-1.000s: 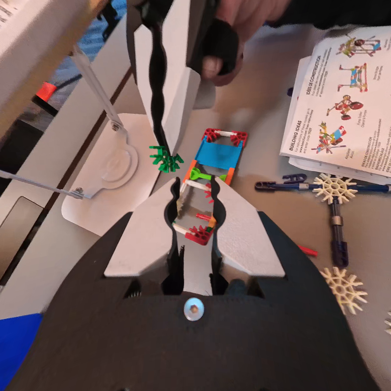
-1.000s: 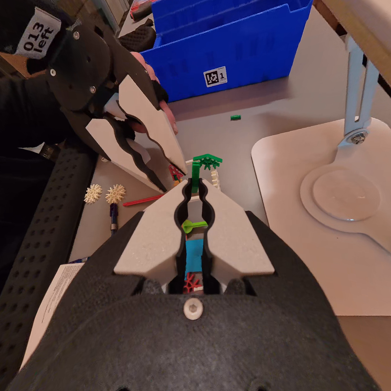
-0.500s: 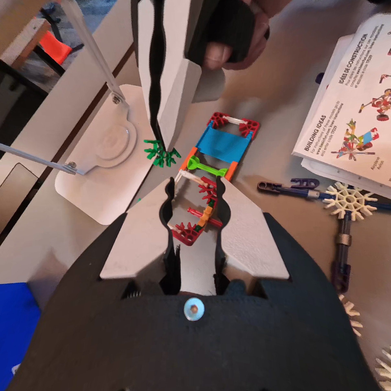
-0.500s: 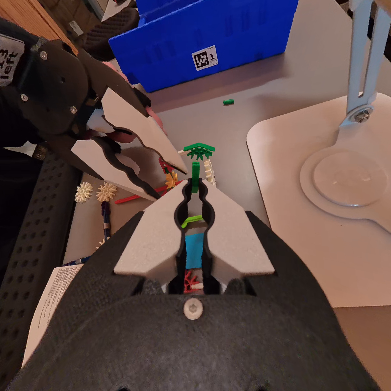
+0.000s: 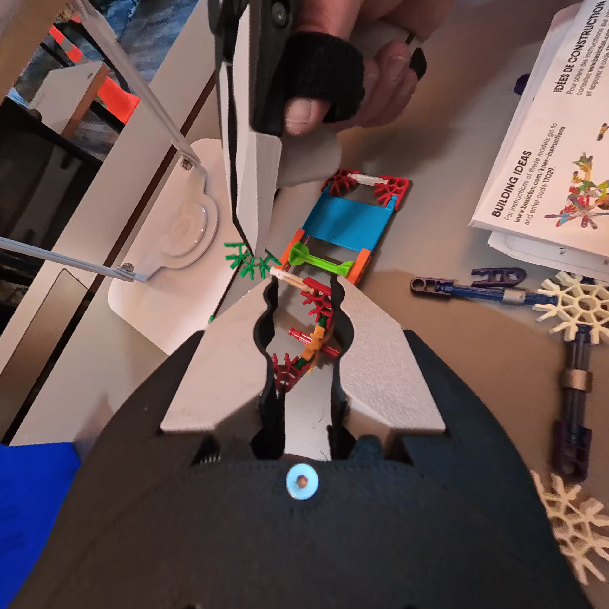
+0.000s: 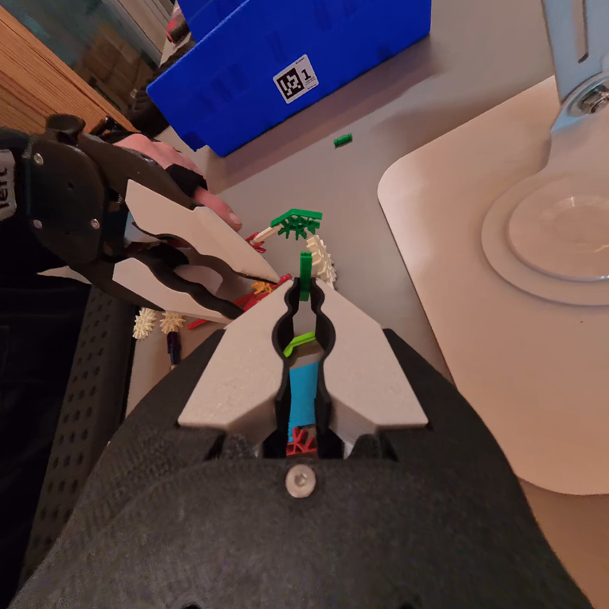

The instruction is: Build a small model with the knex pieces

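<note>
A toy rod-and-connector model (image 5: 346, 224) lies on the table: a blue panel, red corner connectors, white rods, orange connectors and a lime rod. My left gripper (image 5: 303, 283) is open, its fingers straddling the model's tilted near end, with red connectors and an orange connector on a red rod (image 5: 311, 342). My right gripper (image 6: 304, 283) is shut on a dark green piece (image 6: 304, 273) that sticks out past its tips. It reaches down from the top of the left wrist view, tips touching the green connector (image 5: 250, 263) at the model's corner. That connector (image 6: 296, 224) sits on a white rod.
An instruction booklet (image 5: 543, 148) lies right. Cream snowflake connectors (image 5: 583, 306) on dark blue rods (image 5: 471, 291) lie near it. A white stand base (image 6: 494, 296) is beside the model. A blue bin (image 6: 296, 66) stands behind, with a small green piece (image 6: 342, 140) before it. A black perforated mat (image 6: 82, 379) is left. Both grippers' tips are close together, under 4 cm apart.
My left gripper opened wider around the model's near end, which has tilted and turned. My right gripper, still holding the green piece, stays at the green connector.
</note>
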The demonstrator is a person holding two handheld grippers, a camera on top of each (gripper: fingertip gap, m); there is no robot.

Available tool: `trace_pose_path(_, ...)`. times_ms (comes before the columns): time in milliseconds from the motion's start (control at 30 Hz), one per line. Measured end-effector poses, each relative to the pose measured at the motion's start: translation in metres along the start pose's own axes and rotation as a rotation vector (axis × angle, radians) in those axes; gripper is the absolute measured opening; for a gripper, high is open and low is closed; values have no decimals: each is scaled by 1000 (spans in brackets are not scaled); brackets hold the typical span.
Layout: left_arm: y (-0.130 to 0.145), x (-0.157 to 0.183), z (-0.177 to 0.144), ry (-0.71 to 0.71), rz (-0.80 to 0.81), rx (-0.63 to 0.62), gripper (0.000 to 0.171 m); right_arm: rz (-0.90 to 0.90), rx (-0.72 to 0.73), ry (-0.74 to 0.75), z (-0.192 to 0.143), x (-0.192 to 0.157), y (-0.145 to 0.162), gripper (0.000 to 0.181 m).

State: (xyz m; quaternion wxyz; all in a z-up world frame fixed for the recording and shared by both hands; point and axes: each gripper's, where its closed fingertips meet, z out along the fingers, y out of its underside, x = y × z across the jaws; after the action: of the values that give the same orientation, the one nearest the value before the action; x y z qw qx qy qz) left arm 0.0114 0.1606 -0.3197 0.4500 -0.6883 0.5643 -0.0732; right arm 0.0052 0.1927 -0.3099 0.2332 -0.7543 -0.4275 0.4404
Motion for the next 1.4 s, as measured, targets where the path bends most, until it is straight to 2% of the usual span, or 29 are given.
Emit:
trace_pose_path(567, 13, -4, -9, -83, 111, 7, 23, 22, 38, -77, 16, -20, -3, 3)
trace_pose_path(833, 20, -7, -16, -112, 120, 22, 22, 45, 94, -100, 22, -26, -8, 4)
trace_pose_path(1067, 19, -15, -21, -203, 178, 45, 21, 60, 171, -136, 20, -33, -18, 4)
trace_pose_path(1400, 23, -21, -31, -288, 247, 73, 10, 121, 249, -207, 25, -43, -21, 6)
